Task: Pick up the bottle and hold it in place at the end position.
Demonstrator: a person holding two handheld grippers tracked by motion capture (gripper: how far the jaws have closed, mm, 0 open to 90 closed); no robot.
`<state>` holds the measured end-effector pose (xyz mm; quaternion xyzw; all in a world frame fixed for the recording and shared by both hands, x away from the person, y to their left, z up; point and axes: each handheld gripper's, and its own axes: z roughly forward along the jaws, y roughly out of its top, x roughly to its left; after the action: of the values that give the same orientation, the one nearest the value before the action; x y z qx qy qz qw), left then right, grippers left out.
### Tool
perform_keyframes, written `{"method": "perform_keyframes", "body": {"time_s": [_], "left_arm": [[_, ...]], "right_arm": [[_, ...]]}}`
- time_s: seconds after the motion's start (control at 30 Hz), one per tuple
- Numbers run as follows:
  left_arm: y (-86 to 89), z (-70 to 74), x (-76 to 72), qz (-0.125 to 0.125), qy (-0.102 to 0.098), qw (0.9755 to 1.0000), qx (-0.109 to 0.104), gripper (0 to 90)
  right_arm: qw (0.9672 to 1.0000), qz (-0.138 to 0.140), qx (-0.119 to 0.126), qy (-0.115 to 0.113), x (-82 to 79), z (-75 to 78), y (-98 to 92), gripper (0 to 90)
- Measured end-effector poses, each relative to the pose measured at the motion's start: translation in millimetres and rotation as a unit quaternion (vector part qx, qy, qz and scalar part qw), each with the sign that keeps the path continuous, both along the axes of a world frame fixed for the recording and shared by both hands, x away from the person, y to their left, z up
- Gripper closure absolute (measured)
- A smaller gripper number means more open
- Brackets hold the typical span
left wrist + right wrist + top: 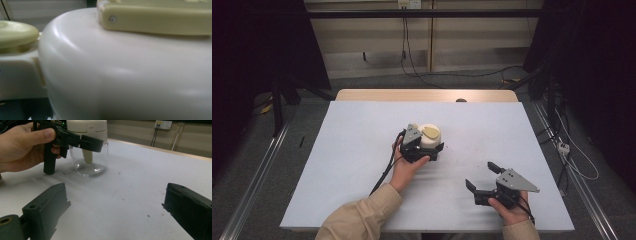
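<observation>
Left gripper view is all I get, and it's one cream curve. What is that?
Observer: The white top of a glass jar, upright on the table.
Operator: Is the gripper on it?
Observer: The left gripper has its jaws either side of the jar, just below the top; whether they touch it I can't tell.
Operator: And the other one?
Observer: The right gripper sits apart from the jar, nearer the person, jaws wide open.
</observation>
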<state>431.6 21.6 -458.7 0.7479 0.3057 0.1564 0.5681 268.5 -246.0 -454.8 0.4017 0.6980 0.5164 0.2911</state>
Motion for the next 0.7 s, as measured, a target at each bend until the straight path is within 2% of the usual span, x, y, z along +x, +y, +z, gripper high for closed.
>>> {"method": "perform_keyframes", "body": {"time_s": [0.2,0.3,0.47,0.6,0.7], "left_arm": [[0.1,-0.9,-0.6,0.001,-0.002,1.0,-0.004,4.9],[0.0,-1.0,-0.7,0.001,-0.002,1.0,-0.004,4.9],[0.4,-1.0,-0.6,0.0,-0.004,1.0,-0.001,5.0],[0.4,-1.0,-0.7,0.001,-0.004,1.0,-0.001,5.0],[0.4,-1.1,-0.7,0.001,-0.004,1.0,-0.002,5.0]], "right_arm": [[0.9999,-0.001,0.006,0.011,8.5,2.2,3.8,6.8],[0.9997,-0.013,0.012,0.017,12.3,6.8,3.9,7.9],[0.9987,-0.016,0.043,0.023,17.9,15.0,5.8,9.1],[0.9987,-0.015,0.037,0.032,23.4,19.2,13.6,8.3],[0.9989,-0.008,0.031,0.034,27.5,22.0,20.7,11.3]]}}
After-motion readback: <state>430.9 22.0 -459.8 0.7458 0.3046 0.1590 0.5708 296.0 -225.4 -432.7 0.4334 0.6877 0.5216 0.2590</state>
